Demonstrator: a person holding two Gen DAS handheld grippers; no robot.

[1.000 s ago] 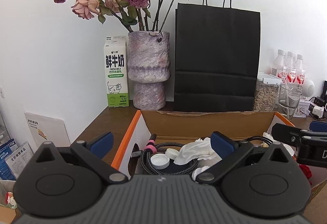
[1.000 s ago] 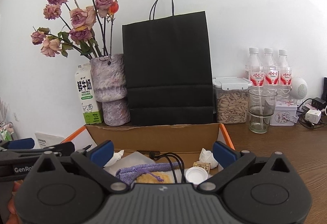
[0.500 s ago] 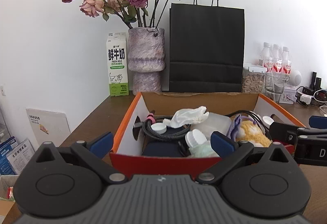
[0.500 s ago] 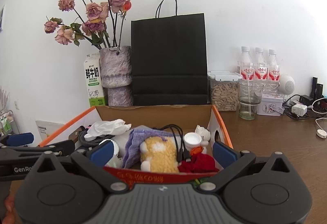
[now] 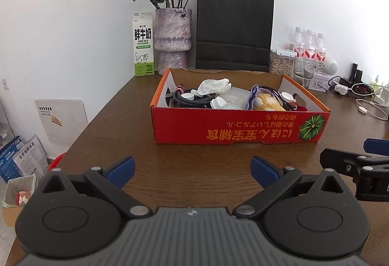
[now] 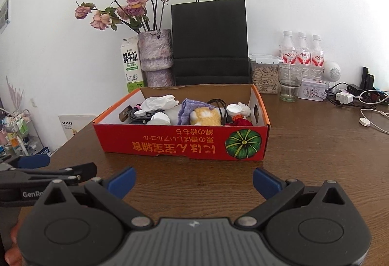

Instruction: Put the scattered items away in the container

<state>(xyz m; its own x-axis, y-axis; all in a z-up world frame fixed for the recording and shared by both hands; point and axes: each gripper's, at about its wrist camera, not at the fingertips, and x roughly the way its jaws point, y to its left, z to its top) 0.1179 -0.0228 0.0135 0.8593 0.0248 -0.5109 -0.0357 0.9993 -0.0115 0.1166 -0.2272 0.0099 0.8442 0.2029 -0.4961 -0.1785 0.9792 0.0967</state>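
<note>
Both grippers: left gripper [image 5: 192, 170] and right gripper [image 6: 193, 179] hover low over the bare wooden table [image 5: 136, 120], side by side, nothing between the blue pads.
Jaws: spread wide on both, holding nothing at all.
Container: red cardboard box [image 5: 239, 130], dead ahead at 12 o'clock from the right gripper, nearer 1 o'clock from the left, well apart from both.
Long axis: box runs 9 to 3 across both views, its printed long wall facing the jaws.
Contents: white tissue [image 5: 214, 86], coiled black cable [image 5: 192, 98], white caps, purple cloth [image 6: 192, 108], yellow plush toy [image 6: 205, 117], something red at the right end.
Nearer hand: too close to call; I judge the right one better centred on the box.
Task read: looks finished to me, with no loose item on the open tabletop before the box.
Hidden: table behind the box, box floor, anything beneath the gripper bodies; the red item is too buried to name.
</note>
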